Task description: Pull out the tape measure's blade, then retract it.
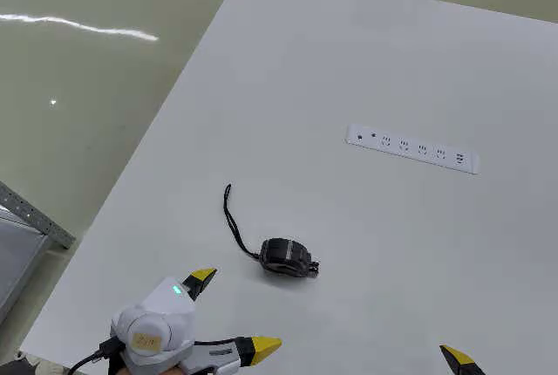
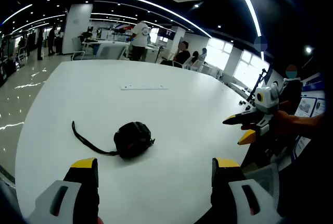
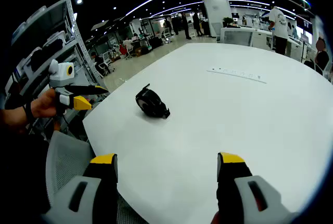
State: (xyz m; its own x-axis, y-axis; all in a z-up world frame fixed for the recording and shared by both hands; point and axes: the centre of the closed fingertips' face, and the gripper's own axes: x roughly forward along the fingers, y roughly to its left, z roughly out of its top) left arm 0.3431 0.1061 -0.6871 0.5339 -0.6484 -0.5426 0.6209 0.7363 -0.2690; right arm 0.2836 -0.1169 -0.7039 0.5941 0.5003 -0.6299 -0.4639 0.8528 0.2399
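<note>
Tape measure (image 1: 288,257) lies on table (image 1: 349,61), left gripper (image 1: 235,310) and right gripper (image 3: 167,158) gaping

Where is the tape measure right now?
In the head view, the tape measure lies on the white table, just beyond the left hand-held gripper, nearer than the power strip.

L tongs (image 2: 154,164) apart, tape measure (image 2: 133,139) ahead

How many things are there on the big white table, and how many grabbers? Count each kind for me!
Tape measure: 1
Power strip: 1
Grippers: 2, the left gripper and the right gripper
Total: 4
</note>
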